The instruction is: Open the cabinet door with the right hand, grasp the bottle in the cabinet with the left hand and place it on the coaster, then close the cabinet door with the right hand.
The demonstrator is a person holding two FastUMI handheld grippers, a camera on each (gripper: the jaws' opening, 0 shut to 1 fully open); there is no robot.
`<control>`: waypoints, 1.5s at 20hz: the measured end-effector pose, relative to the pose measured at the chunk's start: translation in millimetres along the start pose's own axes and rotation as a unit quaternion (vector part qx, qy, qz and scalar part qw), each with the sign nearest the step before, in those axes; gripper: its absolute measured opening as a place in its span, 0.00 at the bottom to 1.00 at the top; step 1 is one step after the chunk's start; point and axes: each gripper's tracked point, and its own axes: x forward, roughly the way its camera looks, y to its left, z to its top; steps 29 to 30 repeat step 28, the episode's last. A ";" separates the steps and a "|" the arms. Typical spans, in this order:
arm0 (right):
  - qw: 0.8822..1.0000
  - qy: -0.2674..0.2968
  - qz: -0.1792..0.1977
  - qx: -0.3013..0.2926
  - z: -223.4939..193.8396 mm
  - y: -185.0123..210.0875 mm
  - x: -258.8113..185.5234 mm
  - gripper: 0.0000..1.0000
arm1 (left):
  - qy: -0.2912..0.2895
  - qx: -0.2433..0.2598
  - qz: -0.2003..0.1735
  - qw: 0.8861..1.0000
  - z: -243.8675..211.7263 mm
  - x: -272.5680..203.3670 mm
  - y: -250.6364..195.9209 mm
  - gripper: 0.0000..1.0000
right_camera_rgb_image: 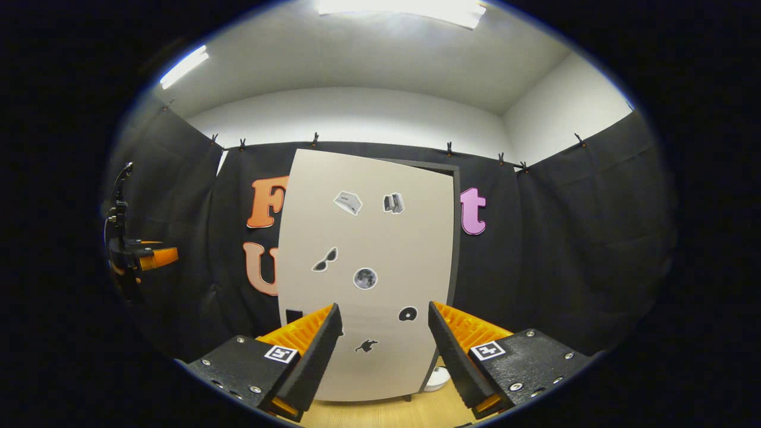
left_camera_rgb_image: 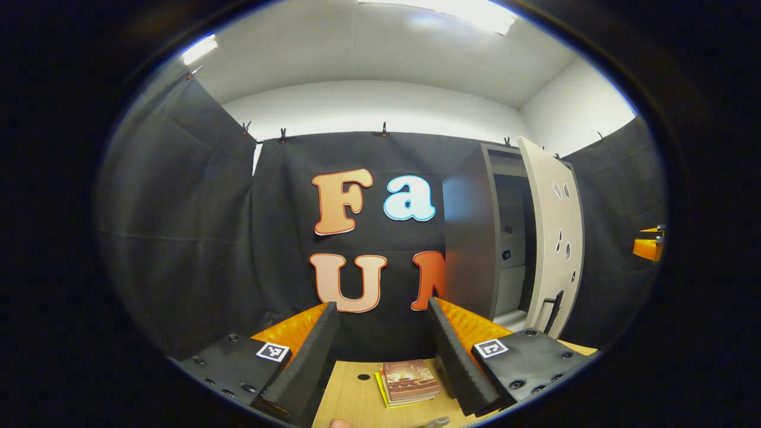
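In the left gripper view, the left gripper (left_camera_rgb_image: 380, 351) holds its jaws wide and empty above the table (left_camera_rgb_image: 351, 395). The tall, upright cabinet (left_camera_rgb_image: 475, 238) stands right of it, its door (left_camera_rgb_image: 556, 244) swung open edge-on.

In the right gripper view, the right gripper (right_camera_rgb_image: 383, 351) has wide, empty jaws facing the door's flat front.

Bright ceiling lights (left_camera_rgb_image: 469, 15), fisheye-warped edges
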 end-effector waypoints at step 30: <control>1.000 0.000 -0.016 -0.006 15.2 -222.2 4.8 0.92 | -0.035 -0.030 0.049 0.998 73.6 8.3 -140.8 0.94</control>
